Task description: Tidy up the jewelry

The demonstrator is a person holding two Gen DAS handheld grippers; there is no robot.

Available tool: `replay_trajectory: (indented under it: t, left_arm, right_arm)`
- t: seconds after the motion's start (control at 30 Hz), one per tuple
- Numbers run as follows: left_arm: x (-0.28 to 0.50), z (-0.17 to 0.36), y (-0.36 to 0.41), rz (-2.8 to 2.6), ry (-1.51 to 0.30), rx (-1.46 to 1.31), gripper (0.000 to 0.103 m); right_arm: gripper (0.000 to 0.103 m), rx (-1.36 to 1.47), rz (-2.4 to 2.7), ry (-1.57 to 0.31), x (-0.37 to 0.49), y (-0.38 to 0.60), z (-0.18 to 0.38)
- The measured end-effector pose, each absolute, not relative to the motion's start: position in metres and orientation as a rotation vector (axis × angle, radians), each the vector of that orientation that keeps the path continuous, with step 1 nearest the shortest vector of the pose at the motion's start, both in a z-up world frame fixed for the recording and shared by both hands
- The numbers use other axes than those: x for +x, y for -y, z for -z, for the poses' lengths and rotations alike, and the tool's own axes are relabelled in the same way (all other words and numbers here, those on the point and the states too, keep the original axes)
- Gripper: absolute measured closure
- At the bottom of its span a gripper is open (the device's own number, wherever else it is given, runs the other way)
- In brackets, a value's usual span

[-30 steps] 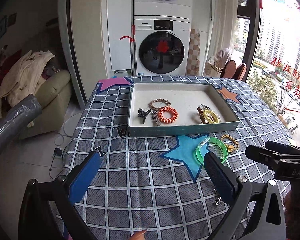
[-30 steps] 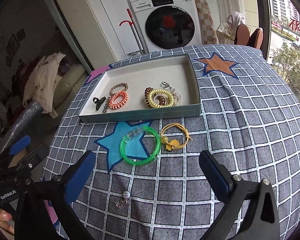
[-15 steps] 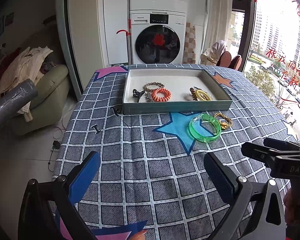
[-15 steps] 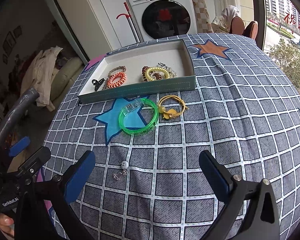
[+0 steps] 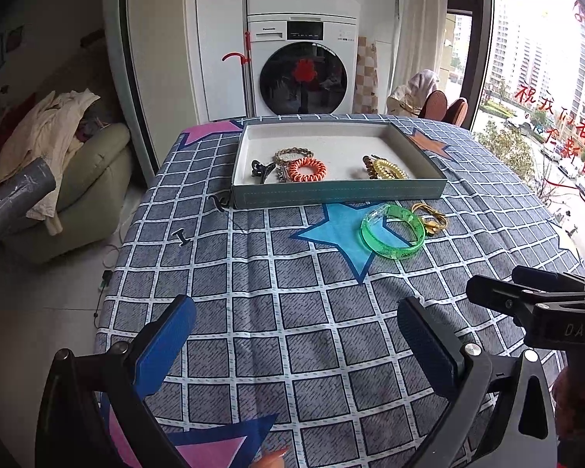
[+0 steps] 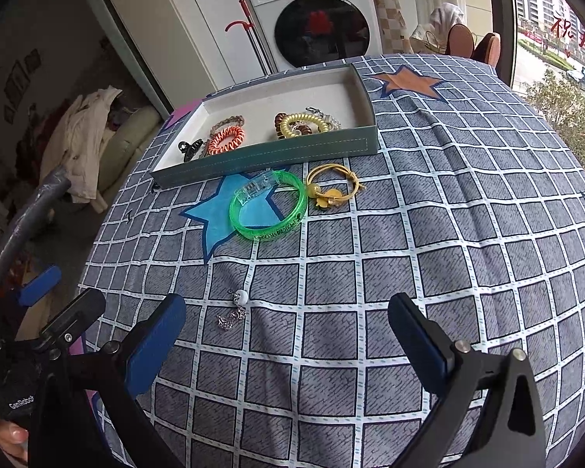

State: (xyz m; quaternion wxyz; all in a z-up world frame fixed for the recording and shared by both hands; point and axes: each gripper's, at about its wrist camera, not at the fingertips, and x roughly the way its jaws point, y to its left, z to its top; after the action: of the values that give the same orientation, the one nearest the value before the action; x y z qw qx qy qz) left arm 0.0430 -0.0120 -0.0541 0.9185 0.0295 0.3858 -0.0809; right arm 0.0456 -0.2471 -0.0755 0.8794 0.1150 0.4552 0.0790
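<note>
— Left wrist view first: what is the left gripper (image 5: 296,339) doing?

— It is hovering over the checked tablecloth (image 5: 312,300) with its blue-padded fingers (image 5: 163,345) spread wide, nothing between them. The right gripper (image 6: 286,335) is sitting the same way, fingers apart and holding nothing.

— Where is the jewelry lying?

— Part of it is resting in the shallow tray (image 6: 292,152) at the far side of the table: a black claw clip (image 6: 190,147), an orange coil tie (image 6: 226,139) just beside it, a braided band (image 6: 227,123) behind that, and a yellow coil tie (image 6: 305,124) lying over a brown one.

— And outside the tray?

— A green bangle (image 6: 269,204) is lying on the cloth just in front of the tray wall, overlapping a blue star patch (image 6: 218,214). A yellow cord bracelet (image 6: 331,187) is sitting right beside it, toward the window. In the right wrist view, a small silver chain with a white bead (image 6: 234,308) is lying close to the right gripper's left finger, well apart from the bangle.

— Anything else showing?

— A washing machine (image 5: 302,66) is standing behind the table, and a couch with clothes (image 5: 58,156) is off to the left.
</note>
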Motion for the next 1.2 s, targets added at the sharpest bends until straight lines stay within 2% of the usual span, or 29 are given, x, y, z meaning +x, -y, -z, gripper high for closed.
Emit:
replay_trajectory:
  t: [0.37, 0.83, 1.03, 1.1, 1.2]
  left_arm:
    - [0.065, 0.074, -0.012, 0.154, -0.876, 0.001, 0.0]
    - [0.124, 0.082, 0.043, 0.209, -0.943, 0.024, 0.0]
    - [0.153, 0.092, 0.067, 0.216, -0.968, 0.048, 0.0]
    - [0.159, 0.096, 0.073, 0.214, -0.974, 0.056, 0.0]
    - [0.165, 0.101, 0.079, 0.214, -0.979, 0.073, 0.0]
  right_arm:
    - [0.0, 0.271, -0.116, -0.963, 0.05, 0.277, 0.082]
    - [0.0, 0.181, -0.07, -0.944, 0.102, 0.29, 0.079]
    - [0.016, 0.148, -0.061, -0.972, 0.133, 0.291, 0.088]
    - [0.025, 0.142, -0.057, -0.98, 0.141, 0.291, 0.092]
    - [0.028, 0.134, -0.055, -0.987, 0.151, 0.291, 0.096]
